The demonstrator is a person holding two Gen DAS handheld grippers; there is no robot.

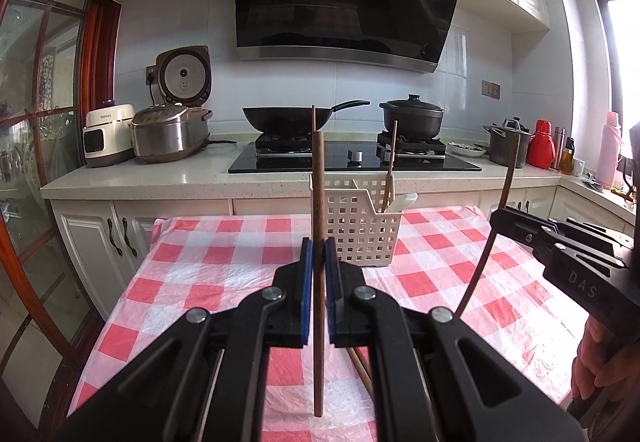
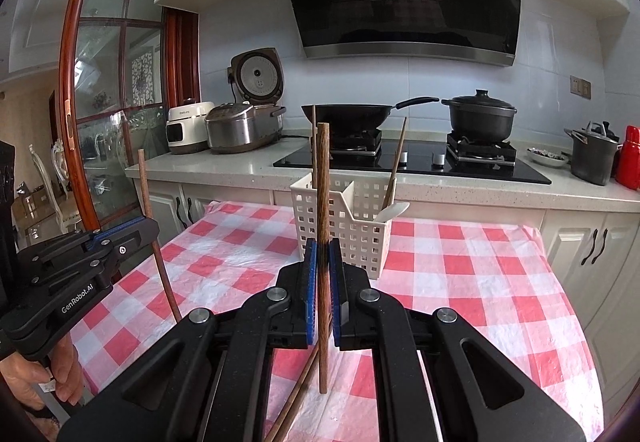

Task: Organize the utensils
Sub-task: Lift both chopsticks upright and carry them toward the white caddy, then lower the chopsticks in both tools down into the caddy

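Note:
My left gripper [image 1: 319,270] is shut on a brown wooden chopstick [image 1: 319,201] held upright above the table. My right gripper [image 2: 323,270] is shut on another upright wooden chopstick [image 2: 323,181]; it also shows in the left wrist view [image 1: 502,201]. A white perforated utensil basket [image 1: 360,226], also in the right wrist view [image 2: 352,230], stands at the table's far end just ahead of both grippers. It holds chopsticks [image 1: 392,157] and a white spoon [image 1: 402,201]. More chopsticks [image 2: 298,398] lie on the cloth below the grippers.
The table has a red-and-white checked cloth [image 1: 224,262]. Behind it a kitchen counter [image 1: 160,177] carries rice cookers [image 1: 172,129], a hob with a wok [image 1: 288,117] and a black pot [image 1: 412,117], a steel pot and red flasks at right.

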